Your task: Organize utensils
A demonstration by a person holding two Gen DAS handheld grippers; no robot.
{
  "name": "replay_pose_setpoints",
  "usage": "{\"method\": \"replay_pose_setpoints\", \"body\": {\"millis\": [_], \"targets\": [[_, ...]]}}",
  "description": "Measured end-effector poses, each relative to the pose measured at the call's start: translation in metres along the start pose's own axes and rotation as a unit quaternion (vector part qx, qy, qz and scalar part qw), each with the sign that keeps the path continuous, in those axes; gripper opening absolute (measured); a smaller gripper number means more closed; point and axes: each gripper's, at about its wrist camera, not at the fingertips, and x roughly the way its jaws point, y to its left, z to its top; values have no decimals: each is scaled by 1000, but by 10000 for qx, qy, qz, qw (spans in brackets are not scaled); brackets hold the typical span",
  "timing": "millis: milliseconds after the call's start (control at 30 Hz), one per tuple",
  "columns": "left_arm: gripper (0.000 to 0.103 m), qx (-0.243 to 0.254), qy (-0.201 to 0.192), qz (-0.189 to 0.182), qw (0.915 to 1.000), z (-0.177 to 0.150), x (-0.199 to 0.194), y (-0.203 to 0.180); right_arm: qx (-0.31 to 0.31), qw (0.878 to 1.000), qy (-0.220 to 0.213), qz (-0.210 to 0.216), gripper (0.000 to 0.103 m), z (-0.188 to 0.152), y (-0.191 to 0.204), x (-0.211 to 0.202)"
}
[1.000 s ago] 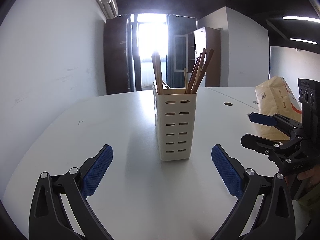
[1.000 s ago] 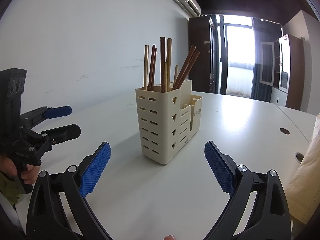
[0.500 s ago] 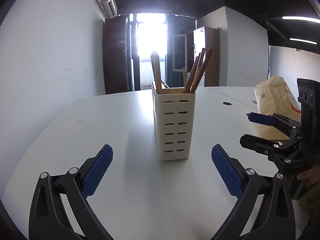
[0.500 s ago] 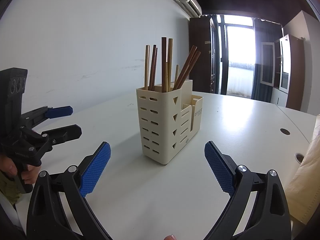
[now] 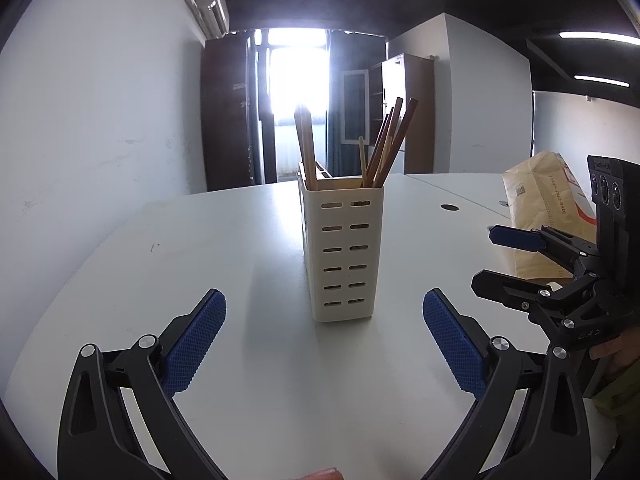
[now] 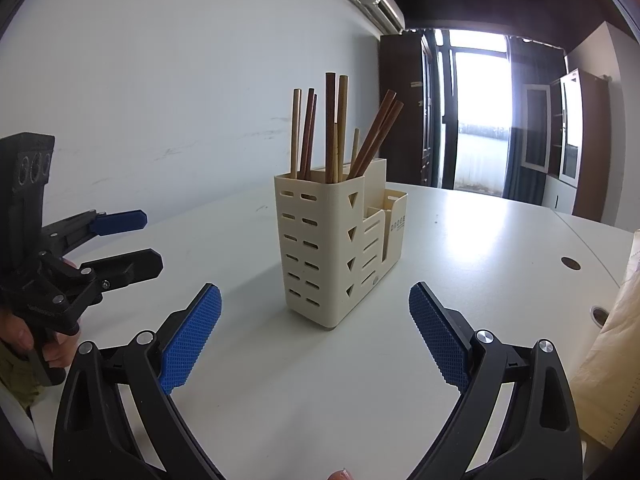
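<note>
A white table (image 5: pixel 224 240) fills both views, set against a pale wall (image 6: pixel 160 80), with a bright window (image 5: pixel 298 92) seen at the far end of the room. A brown paper bag (image 5: pixel 540 216) is stood near the table's right edge, well apart from the holder. At the middle of the table a cream slotted utensil holder (image 6: pixel 320 248) is placed upright; it is made of a tall compartment and lower compartments stepped down behind it. A bundle of wooden chopsticks (image 6: pixel 332 128) is held in the tall compartment, some standing straight and some leaning to one side.

The left gripper (image 5: pixel 324 344) is held low over the table in front of the holder, its blue-padded fingers spread wide with nothing between them. The right gripper (image 6: pixel 314 340) is likewise held before the holder from its corner side, fingers parted and nothing pinched. Neither gripper is touching the holder. Each gripper is seen from the side in the other's view, gripped by a hand (image 6: pixel 24 340).
</note>
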Motion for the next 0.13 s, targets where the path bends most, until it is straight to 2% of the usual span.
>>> {"method": "replay_pose_setpoints", "body": {"millis": [133], "targets": [[97,-1,15,-18,10000,0,0,0,-3,10000,0,4,96,-1,0,0]]}}
